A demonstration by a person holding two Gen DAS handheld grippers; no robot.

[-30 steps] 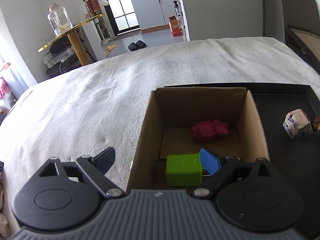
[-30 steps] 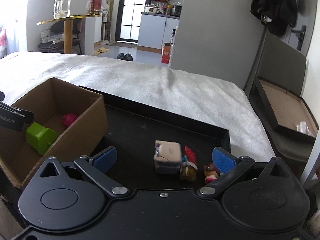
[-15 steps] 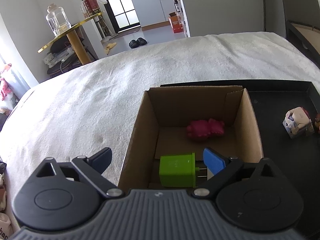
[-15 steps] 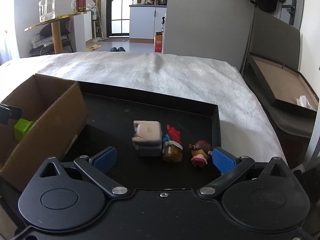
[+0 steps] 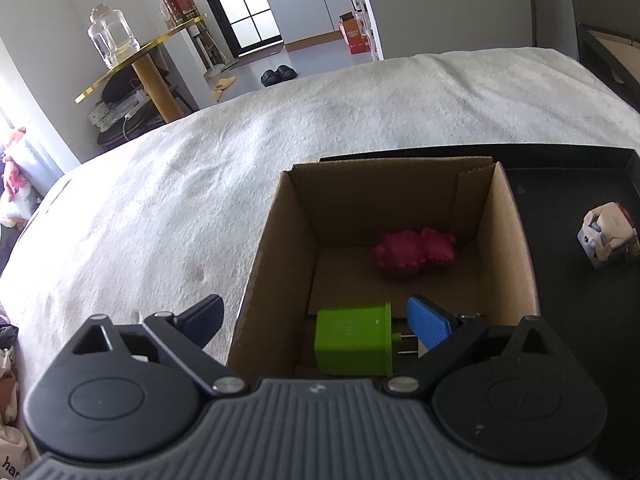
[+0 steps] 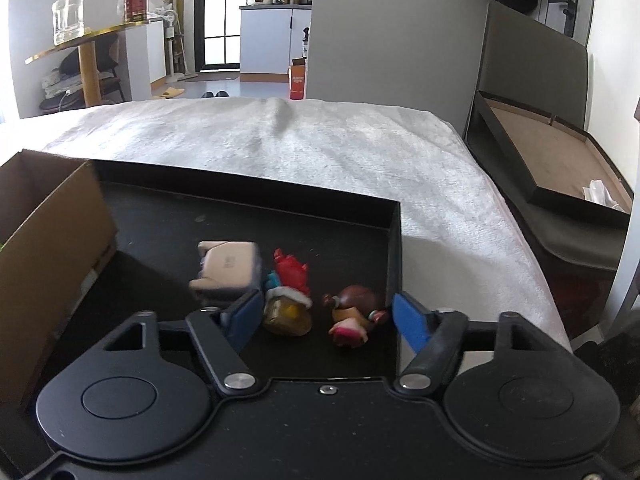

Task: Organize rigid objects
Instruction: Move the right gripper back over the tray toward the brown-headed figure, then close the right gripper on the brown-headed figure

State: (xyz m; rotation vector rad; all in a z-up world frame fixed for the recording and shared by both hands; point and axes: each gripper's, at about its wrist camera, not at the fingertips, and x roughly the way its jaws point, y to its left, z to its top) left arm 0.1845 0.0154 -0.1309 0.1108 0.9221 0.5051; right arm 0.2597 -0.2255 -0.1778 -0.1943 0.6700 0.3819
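Charger lies in the cardboard box; my left gripper and right gripper, both spread empty; next, figurines.

- A lived-in home, a studio flat by the look of it: a bed under a white fleecy blanket fills the foreground.
- Beyond the bed, slippers lie on the floor.
- Behind the slippers, a kitchen counter carries pots.
- Left of the bed stands a gold-topped side table bearing a glass jar.
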